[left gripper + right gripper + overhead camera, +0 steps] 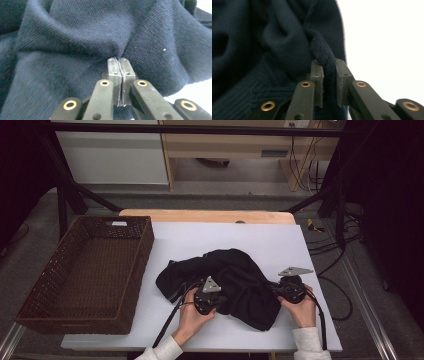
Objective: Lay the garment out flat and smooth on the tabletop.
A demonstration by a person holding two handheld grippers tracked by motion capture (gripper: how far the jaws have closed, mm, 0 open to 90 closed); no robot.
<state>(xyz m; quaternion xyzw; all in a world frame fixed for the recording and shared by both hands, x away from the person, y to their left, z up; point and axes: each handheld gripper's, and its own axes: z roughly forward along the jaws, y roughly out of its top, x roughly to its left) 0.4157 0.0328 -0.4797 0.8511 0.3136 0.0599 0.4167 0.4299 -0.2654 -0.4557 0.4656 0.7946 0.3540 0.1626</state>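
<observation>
A dark navy knitted sweater (225, 277) lies crumpled in the middle of the white table top (280, 242). My left gripper (221, 296) sits at the sweater's near left side. In the left gripper view its jaws (119, 63) are pressed together on a puckered pinch of the cloth (82, 37). At the garment's right edge is my right gripper (275, 289), held in a hand. Its jaws (329, 65) clamp a thick rolled fold of the knit (322, 51), with ribbed hem beside it.
A brown wicker basket (145, 247) stands empty at the table's left edge. Black frame bars and cables run along the back and right side. Bare white table shows behind and to the right of the sweater.
</observation>
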